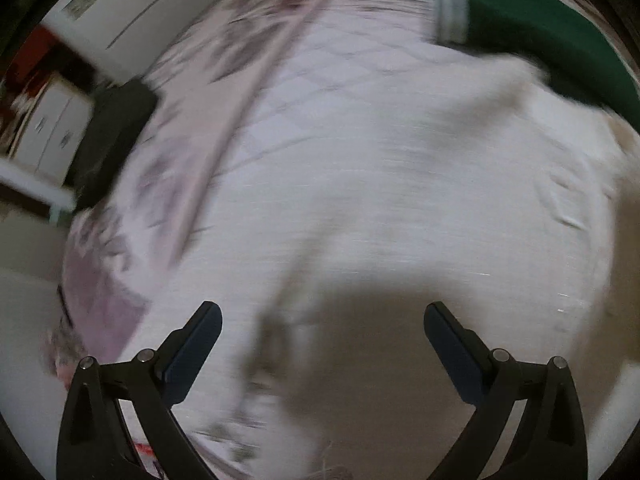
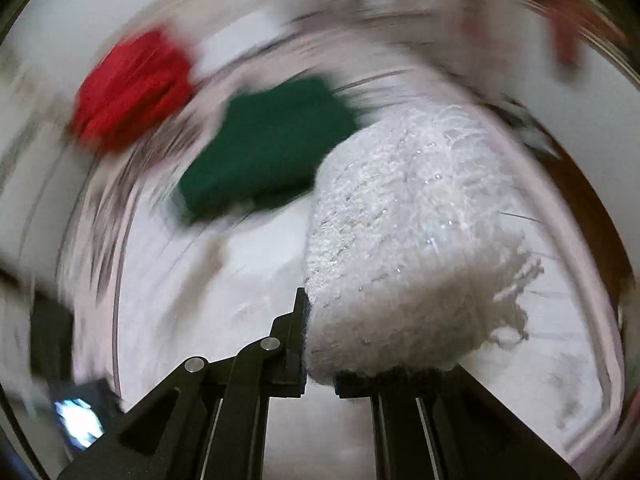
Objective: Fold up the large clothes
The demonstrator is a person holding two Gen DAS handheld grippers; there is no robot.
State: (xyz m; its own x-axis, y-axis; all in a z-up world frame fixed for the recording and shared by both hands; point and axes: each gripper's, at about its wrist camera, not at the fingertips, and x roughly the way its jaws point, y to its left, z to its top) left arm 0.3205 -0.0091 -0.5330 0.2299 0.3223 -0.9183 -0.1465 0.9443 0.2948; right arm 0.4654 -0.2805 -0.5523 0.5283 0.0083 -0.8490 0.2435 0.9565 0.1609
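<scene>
A large white fuzzy knit garment (image 1: 420, 184) lies spread on a bed with a pink patterned cover (image 1: 208, 92). My left gripper (image 1: 322, 320) is open and empty, hovering over the garment's near part. My right gripper (image 2: 316, 320) is shut on a bunched fold of the same white knit garment (image 2: 412, 248), which drapes over its right finger and hides it. Both views are motion blurred.
A folded dark green garment (image 2: 268, 152) lies on the bed beyond the white one, also in the left wrist view (image 1: 560, 40). A red garment (image 2: 132, 88) lies farther left. A black object (image 1: 112, 136) sits at the bed's left edge, by white cabinets (image 1: 52, 128).
</scene>
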